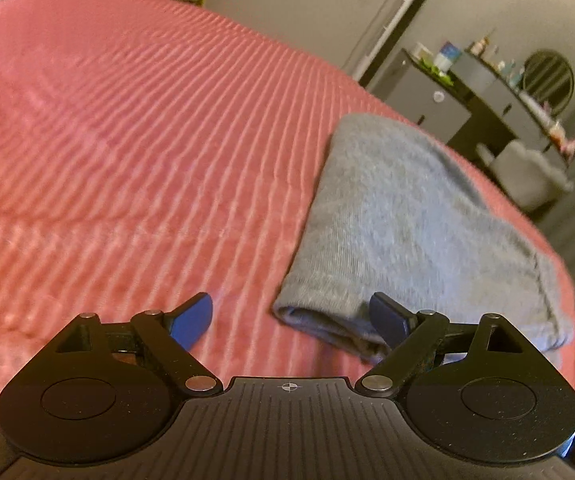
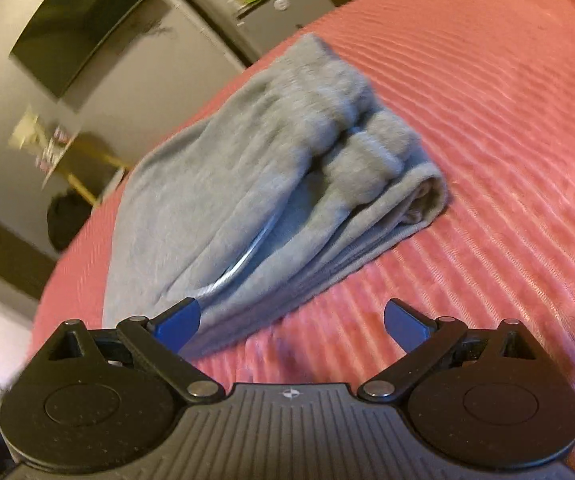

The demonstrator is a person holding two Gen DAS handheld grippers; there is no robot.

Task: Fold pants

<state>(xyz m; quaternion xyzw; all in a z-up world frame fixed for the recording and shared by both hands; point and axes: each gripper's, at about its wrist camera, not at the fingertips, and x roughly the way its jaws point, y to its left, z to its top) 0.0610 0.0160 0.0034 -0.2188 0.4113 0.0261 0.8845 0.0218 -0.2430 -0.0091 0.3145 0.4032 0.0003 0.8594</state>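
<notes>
Grey pants (image 1: 407,216) lie folded into a thick bundle on a pink ribbed bedspread (image 1: 127,140). My left gripper (image 1: 289,320) is open and empty, with the bundle's near corner just in front of its right finger. In the right wrist view the same pants (image 2: 255,184) show their stacked layers and a white drawstring. My right gripper (image 2: 291,324) is open and empty, with its left finger against the bundle's near edge. Both views are blurred.
The bed's edge runs just past the pants on their far side. Beyond it stand a grey cabinet (image 1: 427,100) and a dark desk with bottles (image 1: 519,80), a round mirror and a pale stool. The pink bedspread (image 2: 487,160) stretches wide beside the bundle.
</notes>
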